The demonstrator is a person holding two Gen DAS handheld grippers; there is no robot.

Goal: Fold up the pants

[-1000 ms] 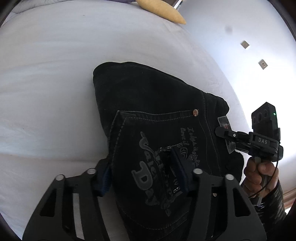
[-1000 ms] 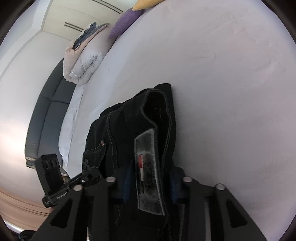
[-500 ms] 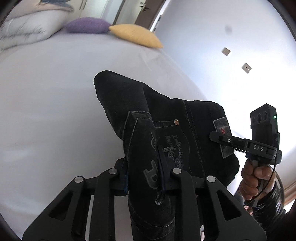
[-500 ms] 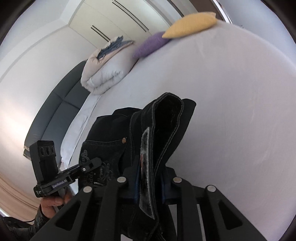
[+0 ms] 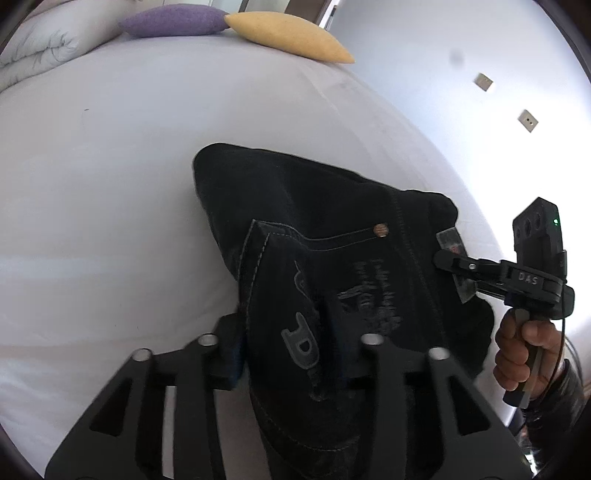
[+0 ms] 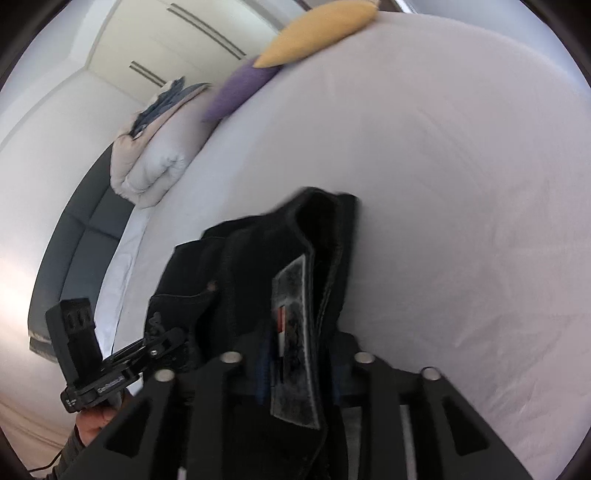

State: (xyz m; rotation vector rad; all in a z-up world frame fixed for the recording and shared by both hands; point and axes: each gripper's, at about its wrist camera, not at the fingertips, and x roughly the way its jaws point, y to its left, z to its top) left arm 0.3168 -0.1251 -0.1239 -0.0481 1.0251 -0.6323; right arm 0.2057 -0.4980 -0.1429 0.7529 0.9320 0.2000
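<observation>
White and smooth, the bed (image 5: 110, 192) fills both wrist views, its sheet drawn flat with only faint creases. At the head end lie a purple cushion (image 5: 173, 20) and a yellow cushion (image 5: 291, 37), both lens-shaped and end to end, beside a puffy, quilted white duvet (image 6: 155, 162) rolled into a bundle. A dark grey upholstered sofa (image 6: 70, 251) runs along the far side of the bed under pale wardrobe doors (image 6: 177, 40).

Black denim pants (image 5: 332, 229) sit bunched on the sheet near its lower edge, folded over on themselves, with pale topstitching, a copper rivet (image 5: 380, 230) at a back-pocket corner and grey embroidered lettering across the pocket. A rough grey waistband patch (image 6: 295, 343) with a small red mark stands on edge in the right wrist view.

Left gripper (image 5: 284, 347): jaws clenched on the pocket panel, the cloth rising thick between the black fingers. Right gripper (image 6: 295, 373): jaws clamped on the waistband at the patch, the heavy seam folded double between them. From the left wrist view the right gripper appears at the frame's right edge, its matte black plastic body held in a bare hand (image 5: 524, 350) with a dark sleeve.
</observation>
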